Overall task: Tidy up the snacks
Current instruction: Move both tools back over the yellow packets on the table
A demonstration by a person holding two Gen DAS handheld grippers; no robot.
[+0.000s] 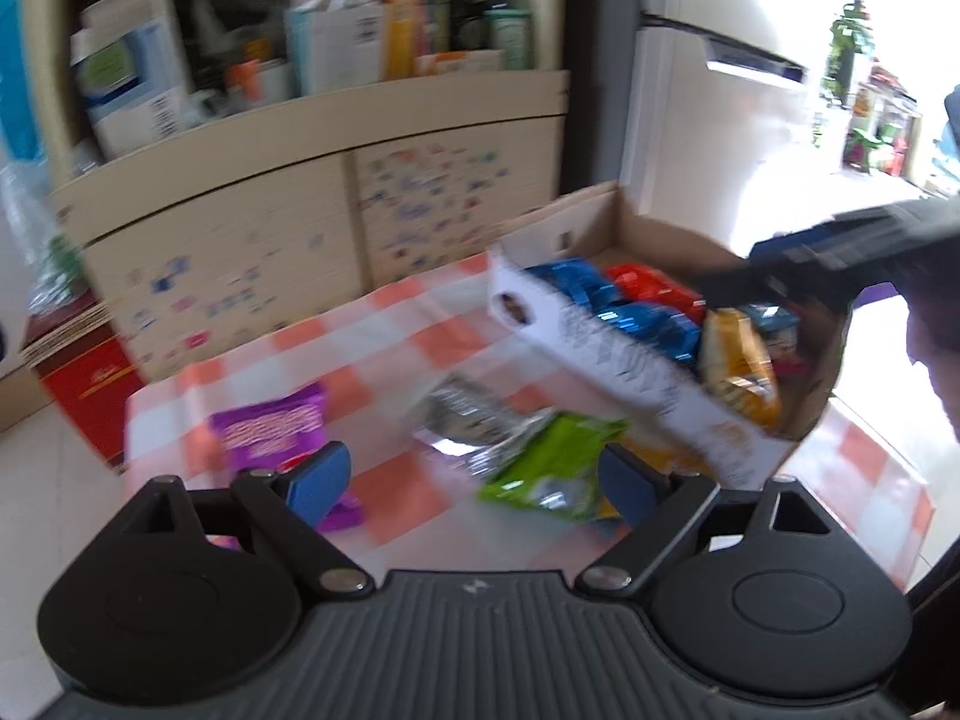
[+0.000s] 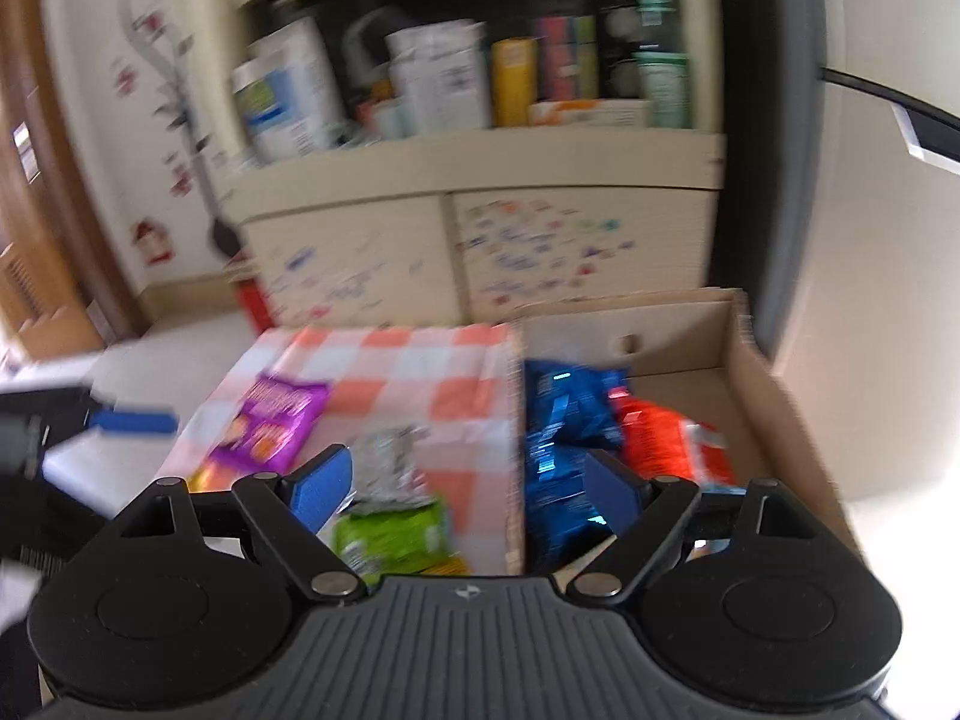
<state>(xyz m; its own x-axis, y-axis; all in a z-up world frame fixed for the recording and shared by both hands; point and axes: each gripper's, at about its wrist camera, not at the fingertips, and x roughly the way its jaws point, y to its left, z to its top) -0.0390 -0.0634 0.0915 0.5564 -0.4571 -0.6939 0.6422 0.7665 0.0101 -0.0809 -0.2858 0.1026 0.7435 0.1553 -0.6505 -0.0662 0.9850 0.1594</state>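
Both grippers hang over a small table with an orange-and-white checked cloth (image 1: 420,324). The left gripper (image 1: 474,480) has its jaws spread wide with nothing between them; under it lie a purple packet (image 1: 270,426), a silver packet (image 1: 468,414) and a green packet (image 1: 558,468), loose on the cloth with bare checks behind them. The right gripper (image 2: 465,489) is likewise wide open and empty, straddling the near wall of the cardboard box (image 2: 774,384). The box sits at the table's right edge, holding blue packets (image 2: 564,420) and a red packet (image 2: 660,438); its far half is bare.
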